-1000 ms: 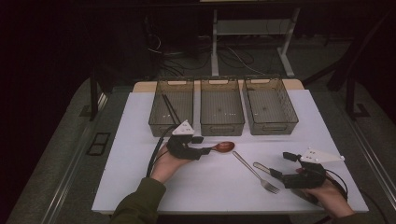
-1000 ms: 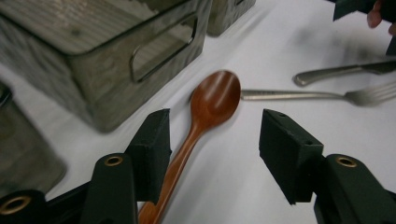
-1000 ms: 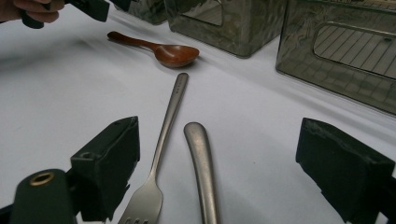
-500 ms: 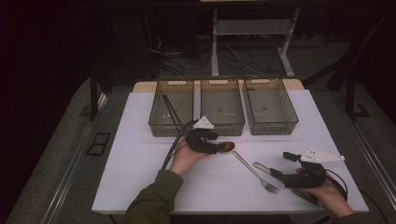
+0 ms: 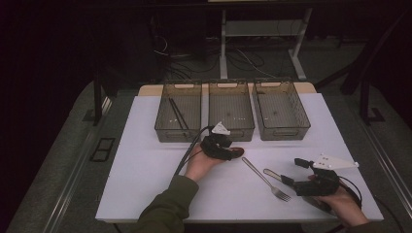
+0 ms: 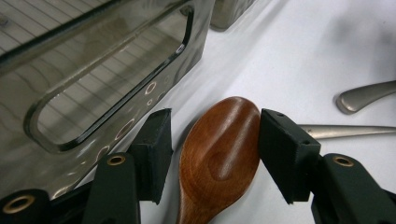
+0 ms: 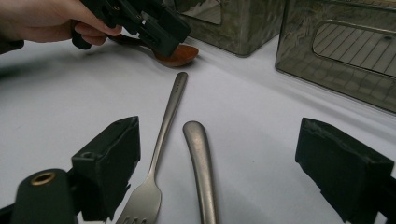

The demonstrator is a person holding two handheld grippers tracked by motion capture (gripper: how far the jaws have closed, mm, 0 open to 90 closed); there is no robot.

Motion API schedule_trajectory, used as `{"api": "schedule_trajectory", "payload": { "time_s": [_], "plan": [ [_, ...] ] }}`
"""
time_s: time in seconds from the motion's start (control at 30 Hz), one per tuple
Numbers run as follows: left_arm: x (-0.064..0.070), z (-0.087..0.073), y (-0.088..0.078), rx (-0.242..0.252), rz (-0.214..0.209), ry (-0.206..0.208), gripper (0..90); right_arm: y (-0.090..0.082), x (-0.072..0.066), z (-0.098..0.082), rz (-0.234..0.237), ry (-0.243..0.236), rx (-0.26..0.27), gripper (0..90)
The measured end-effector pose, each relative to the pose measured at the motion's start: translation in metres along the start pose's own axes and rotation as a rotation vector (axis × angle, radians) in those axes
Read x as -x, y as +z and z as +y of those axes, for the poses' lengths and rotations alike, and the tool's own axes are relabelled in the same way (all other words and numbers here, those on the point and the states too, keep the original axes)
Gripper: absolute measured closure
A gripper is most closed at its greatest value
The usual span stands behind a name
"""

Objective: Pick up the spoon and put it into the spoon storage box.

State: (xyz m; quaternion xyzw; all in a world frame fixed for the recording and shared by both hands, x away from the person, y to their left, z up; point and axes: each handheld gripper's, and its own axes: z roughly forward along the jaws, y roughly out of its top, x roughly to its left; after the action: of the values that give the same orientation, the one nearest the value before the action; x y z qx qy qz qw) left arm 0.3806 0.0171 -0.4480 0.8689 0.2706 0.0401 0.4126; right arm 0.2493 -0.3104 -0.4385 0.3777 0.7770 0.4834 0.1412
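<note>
Spoon sorting looks under way: nearest me, the right gripper [image 5: 291, 180] rests with jaws wide over a metal fork [image 7: 161, 140] and handle [image 7: 200, 163]. Farther off, the left gripper [image 6: 212, 144] straddles the wooden spoon [image 6: 222, 154] bowl, pads not quite pressing. Closing, then lifting toward the bins [image 5: 231, 114], seems next.

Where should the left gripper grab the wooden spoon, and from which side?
On the bowl, from above. The wooden spoon lies flat by the middle bin, bowl already between the left gripper's open jaws; its rounded sides face the pads, so close across its width.
</note>
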Motion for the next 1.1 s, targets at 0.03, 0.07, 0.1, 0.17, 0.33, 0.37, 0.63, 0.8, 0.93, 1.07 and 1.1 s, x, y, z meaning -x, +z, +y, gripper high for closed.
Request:
{"api": "schedule_trajectory", "payload": {
  "time_s": [0.03,0.07,0.1,0.17,0.33,0.37,0.63,0.8,0.93,1.07,1.1],
  "plan": [
    [-0.001,0.0,0.001,-0.003,0.002,0.004,43.6,0.0,0.0,0.0,0.0,0.0,-0.001,13.3],
    [-0.001,-0.001,0.001,-0.004,0.002,0.004,43.7,0.0,0.0,0.0,0.0,-0.002,-0.002,13.3],
    [0.0,-0.001,0.001,-0.008,0.002,0.001,43.6,0.0,0.0,0.0,0.0,-0.002,-0.002,13.2],
    [0.0,-0.001,0.002,-0.015,0.004,0.004,43.7,0.0,0.0,0.0,-0.001,-0.003,-0.003,13.3],
    [0.001,-0.002,0.003,-0.024,-0.002,0.014,44.1,0.0,0.0,0.0,0.0,-0.001,0.0,13.2],
    [0.001,-0.002,0.003,-0.027,-0.002,0.012,44.2,0.0,0.0,0.0,0.0,-0.001,-0.001,13.3],
    [0.003,-0.003,0.002,-0.048,-0.015,0.045,47.4,-0.001,0.0,0.0,-0.001,0.0,-0.003,13.2],
    [0.006,-0.003,0.002,-0.062,-0.025,0.084,51.7,-0.001,0.001,0.0,-0.003,0.001,0.002,13.2],
    [0.009,-0.003,0.0,-0.075,-0.028,0.098,56.2,-0.001,0.001,0.0,-0.006,0.001,0.002,13.2],
    [0.01,-0.003,0.0,-0.08,-0.027,0.112,58.7,-0.001,0.001,0.0,-0.006,0.0,0.003,13.2],
    [0.01,-0.003,-0.001,-0.09,-0.029,0.123,59.9,-0.001,0.001,0.0,-0.006,-0.001,0.003,13.2]
  ]
}}
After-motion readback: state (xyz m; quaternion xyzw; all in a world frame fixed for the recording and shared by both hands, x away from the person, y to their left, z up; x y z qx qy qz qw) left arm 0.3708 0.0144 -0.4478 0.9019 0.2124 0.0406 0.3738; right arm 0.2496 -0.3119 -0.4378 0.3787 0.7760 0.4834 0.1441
